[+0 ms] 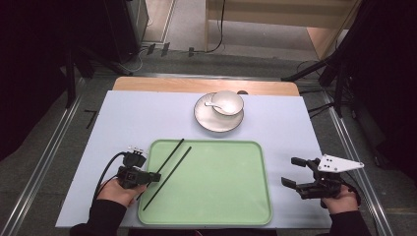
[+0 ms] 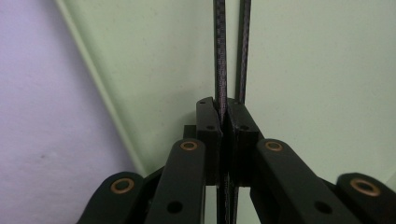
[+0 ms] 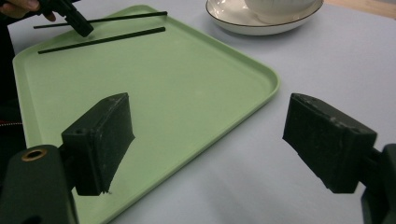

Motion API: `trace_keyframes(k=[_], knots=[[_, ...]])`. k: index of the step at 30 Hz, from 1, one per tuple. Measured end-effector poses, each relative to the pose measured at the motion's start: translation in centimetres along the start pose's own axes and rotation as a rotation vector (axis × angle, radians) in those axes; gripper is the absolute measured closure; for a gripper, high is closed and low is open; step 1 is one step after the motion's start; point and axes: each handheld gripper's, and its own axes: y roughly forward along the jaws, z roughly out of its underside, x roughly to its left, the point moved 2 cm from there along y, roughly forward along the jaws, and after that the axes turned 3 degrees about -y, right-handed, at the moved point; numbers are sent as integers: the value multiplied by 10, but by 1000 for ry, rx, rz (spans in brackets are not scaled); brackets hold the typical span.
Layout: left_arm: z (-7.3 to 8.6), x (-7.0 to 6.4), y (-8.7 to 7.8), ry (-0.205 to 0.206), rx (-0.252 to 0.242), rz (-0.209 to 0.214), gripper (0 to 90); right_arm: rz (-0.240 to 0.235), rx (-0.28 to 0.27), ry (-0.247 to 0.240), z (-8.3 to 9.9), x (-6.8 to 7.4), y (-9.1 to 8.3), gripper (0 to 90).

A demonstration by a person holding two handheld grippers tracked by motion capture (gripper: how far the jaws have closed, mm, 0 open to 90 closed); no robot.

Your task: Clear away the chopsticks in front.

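Chopsticks are occupying the left part of the green tray (image 1: 221, 196), two thin black sticks running diagonally from the tray's near-left area up toward its far-left edge. The left gripper (image 1: 156, 175) is sitting at the tray's left rim, and its jaws are clamping the nearer-left chopstick (image 1: 172, 156) partway along its length; in the left gripper view that stick (image 2: 220, 56) is passing straight between the closed pads and extending away over the tray. The second chopstick (image 1: 169, 177) is lying flat on the tray just beside the held one, roughly parallel, free of the jaws; in the left gripper view it (image 2: 244, 46) is running close along the right of the gripped stick. A hand (image 1: 118, 192) is holding this gripper from the near-left of the table.

The right gripper (image 1: 295, 172) is resting over the pale table (image 1: 123, 118) just beyond the tray's right edge, well apart from both chopsticks, its jaws standing wide with nothing between them. Beyond the tray's far edge, a white bowl (image 1: 227, 102) with a spoon (image 1: 212, 103) is sitting on a plate (image 1: 211, 122).
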Motion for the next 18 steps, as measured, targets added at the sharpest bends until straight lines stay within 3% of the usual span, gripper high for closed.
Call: trace_keyframes(k=[4,18], knots=[[4,-5,4,14,30,-6,861,3,-1,0,0,0,-1,165],[6,-8,4,12,22,-17,828,-3,5,-2,0,0,1,165]])
